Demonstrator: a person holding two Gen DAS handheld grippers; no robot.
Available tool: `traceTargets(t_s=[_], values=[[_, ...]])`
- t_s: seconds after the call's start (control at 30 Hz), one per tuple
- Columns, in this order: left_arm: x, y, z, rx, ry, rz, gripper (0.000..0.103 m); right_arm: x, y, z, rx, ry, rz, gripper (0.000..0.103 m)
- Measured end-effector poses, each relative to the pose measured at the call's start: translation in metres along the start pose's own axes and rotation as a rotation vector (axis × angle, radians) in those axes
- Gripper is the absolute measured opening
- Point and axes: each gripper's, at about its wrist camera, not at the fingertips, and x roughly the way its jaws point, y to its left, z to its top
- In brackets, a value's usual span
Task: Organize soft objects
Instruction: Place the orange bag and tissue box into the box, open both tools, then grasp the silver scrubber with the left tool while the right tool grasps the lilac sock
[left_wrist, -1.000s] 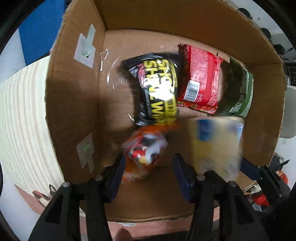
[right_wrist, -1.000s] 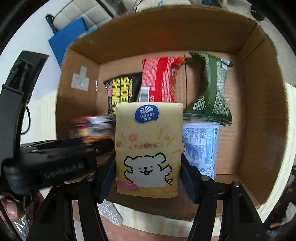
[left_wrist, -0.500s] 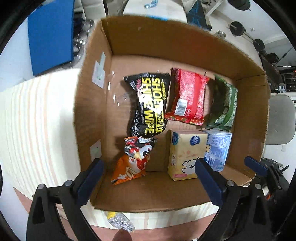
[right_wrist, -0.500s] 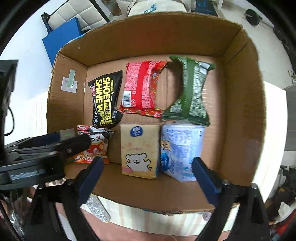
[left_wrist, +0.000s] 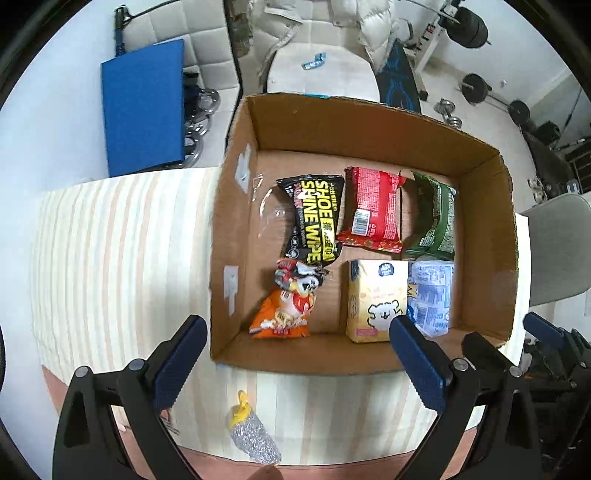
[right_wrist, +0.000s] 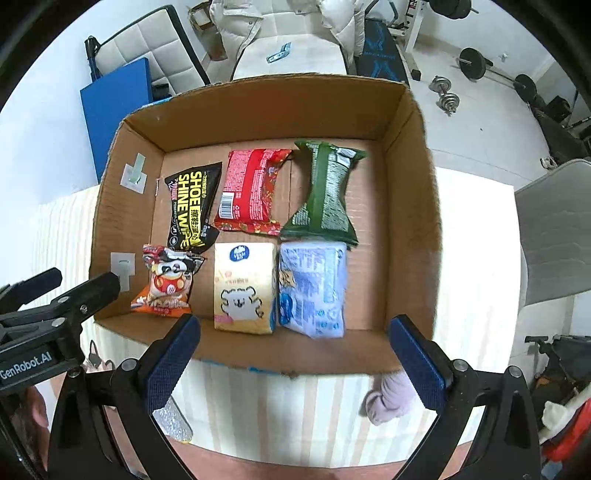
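A cardboard box (right_wrist: 410, 229) (left_wrist: 480, 206) stands on the striped table. Inside lie a black shoe-wipe pack (right_wrist: 192, 206) (left_wrist: 317, 221), a red pack (right_wrist: 251, 192) (left_wrist: 373, 206), a green pack (right_wrist: 327, 192) (left_wrist: 432, 218), an orange snack bag (right_wrist: 166, 284) (left_wrist: 291, 299), a yellow tissue pack (right_wrist: 243, 288) (left_wrist: 373, 299) and a blue-white pack (right_wrist: 314, 288) (left_wrist: 432, 291). My left gripper (left_wrist: 295, 354) is open and empty above the box's near edge. My right gripper (right_wrist: 295, 350) is open and empty, also above the near edge.
A silver pouch with a yellow tie (left_wrist: 251, 435) (right_wrist: 173, 421) lies on the table in front of the box. A pink soft item (right_wrist: 388, 398) lies near the box's front right. A blue board (left_wrist: 144, 118), a chair (left_wrist: 561, 247) and gym weights stand beyond the table.
Both grippers opened, letting go of the orange snack bag and the yellow tissue pack inside the box, then pulled back and up out of the box.
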Motion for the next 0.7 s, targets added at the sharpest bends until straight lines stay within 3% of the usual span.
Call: traceTargets(t_s=[0.43, 0.7], values=[[-0.062, -0.008, -0.051, 0.003, -0.19, 0.055, 0.101, -0.063, -0.008, -0.049, -0.002, -0.17, -0.043, 0.103], [-0.093, -0.007, -0.074, -0.023, -0.251, 0.05, 0.101, -0.101, -0.008, -0.075, 0.003, -0.248, 0.0, 0.103]])
